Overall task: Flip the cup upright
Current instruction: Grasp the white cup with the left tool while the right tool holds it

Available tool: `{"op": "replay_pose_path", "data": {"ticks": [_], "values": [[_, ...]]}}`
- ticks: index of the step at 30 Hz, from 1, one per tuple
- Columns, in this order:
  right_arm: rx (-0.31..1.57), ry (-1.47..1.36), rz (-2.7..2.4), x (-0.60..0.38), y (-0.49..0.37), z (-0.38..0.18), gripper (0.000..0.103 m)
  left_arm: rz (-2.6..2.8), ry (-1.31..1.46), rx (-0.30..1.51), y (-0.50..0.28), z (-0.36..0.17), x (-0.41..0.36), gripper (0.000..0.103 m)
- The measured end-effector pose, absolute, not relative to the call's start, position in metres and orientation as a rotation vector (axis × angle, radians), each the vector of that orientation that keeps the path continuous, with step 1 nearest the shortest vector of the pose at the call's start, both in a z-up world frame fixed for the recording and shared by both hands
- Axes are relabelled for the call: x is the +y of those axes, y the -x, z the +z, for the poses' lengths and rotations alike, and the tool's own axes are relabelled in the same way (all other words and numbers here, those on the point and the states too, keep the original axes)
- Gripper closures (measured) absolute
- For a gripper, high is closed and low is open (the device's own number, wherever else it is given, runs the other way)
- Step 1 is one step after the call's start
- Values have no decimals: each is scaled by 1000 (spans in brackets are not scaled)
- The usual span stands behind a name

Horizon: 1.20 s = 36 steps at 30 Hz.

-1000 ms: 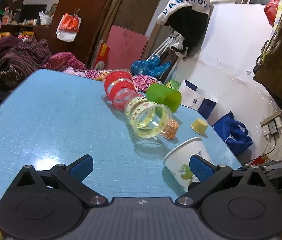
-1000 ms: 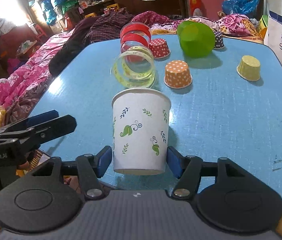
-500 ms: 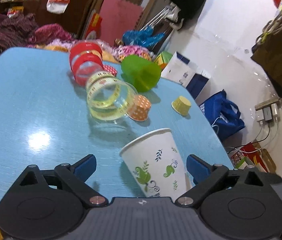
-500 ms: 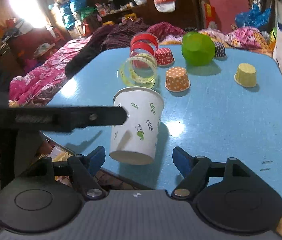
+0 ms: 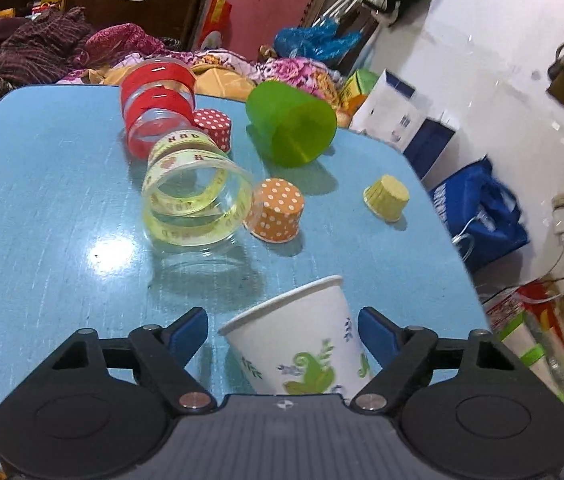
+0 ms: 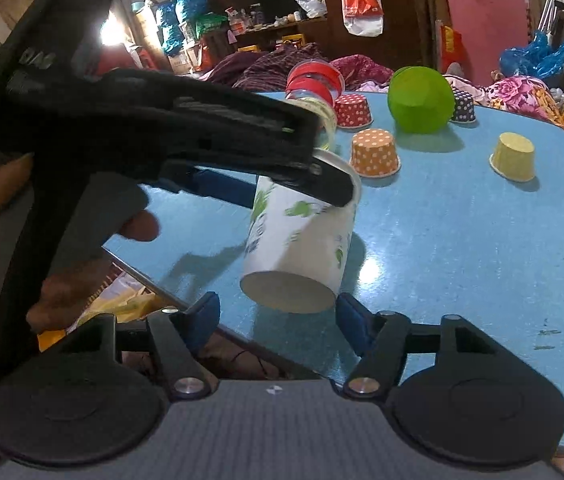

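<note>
A white paper cup with green leaf print sits between both grippers near the front edge of the blue table. It is tilted, rim up, and its flat base shows in the right wrist view. My left gripper is open around its upper part; its body reaches in from the left over the cup. My right gripper is open with its blue pads at the cup's base, one on each side; I cannot tell if they touch.
Behind stand a clear cup with yellow bands on its side, a red-banded clear cup, a green cup on its side, and upside-down orange, red and yellow paper liners. The table edge is close in front.
The right gripper let go of the cup and opened. The left gripper swung in around the cup, which now leans.
</note>
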State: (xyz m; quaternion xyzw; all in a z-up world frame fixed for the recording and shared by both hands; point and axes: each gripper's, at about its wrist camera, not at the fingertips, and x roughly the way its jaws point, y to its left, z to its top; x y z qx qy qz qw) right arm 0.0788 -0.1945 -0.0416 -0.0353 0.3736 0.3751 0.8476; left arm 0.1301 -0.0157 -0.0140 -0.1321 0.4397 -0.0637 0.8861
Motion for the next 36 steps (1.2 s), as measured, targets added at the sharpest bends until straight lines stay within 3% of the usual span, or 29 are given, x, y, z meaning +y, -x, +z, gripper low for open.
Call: {"op": "replay_pose_path", "data": {"ticks": [19, 31, 33, 36], "values": [[795, 55, 824, -199, -76, -43, 37, -145, 134, 856, -135, 1, -15, 24], [714, -115, 722, -254, -85, -47, 36, -80, -100, 552, -108, -1, -25, 24], [684, -140, 686, -262, -87, -49, 29, -53, -145, 479, -98, -5, -28, 24], [657, -174, 662, -271, -87, -51, 27, -17, -206, 372, -85, -12, -35, 24]]}}
